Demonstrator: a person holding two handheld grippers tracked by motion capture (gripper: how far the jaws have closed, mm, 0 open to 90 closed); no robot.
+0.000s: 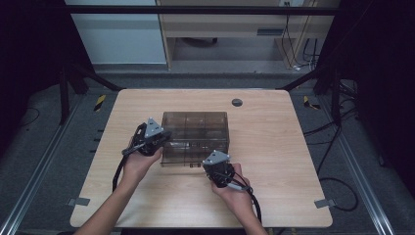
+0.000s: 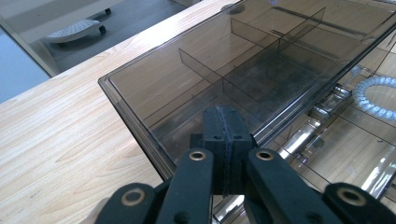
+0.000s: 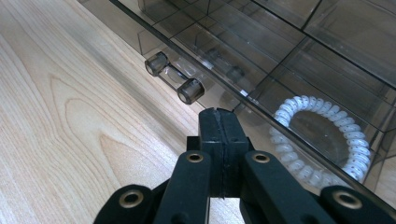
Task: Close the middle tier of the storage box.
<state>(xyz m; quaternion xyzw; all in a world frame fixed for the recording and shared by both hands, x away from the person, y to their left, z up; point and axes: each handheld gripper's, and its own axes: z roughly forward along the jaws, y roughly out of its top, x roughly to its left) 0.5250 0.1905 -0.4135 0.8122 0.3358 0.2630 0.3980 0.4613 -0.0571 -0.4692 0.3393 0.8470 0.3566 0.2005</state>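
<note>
A light wood-grain table point(image 1: 274, 147) with rounded corners is seen from above, a round dark grommet point(image 1: 237, 102) set near its far edge. A smoke-tinted clear compartment box point(image 1: 195, 134) is placed on it slightly left of centre, its front latch point(image 3: 173, 77) facing the near side, bare wood all around

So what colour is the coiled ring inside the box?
White coiled ring, seen best in the right gripper view.
</note>
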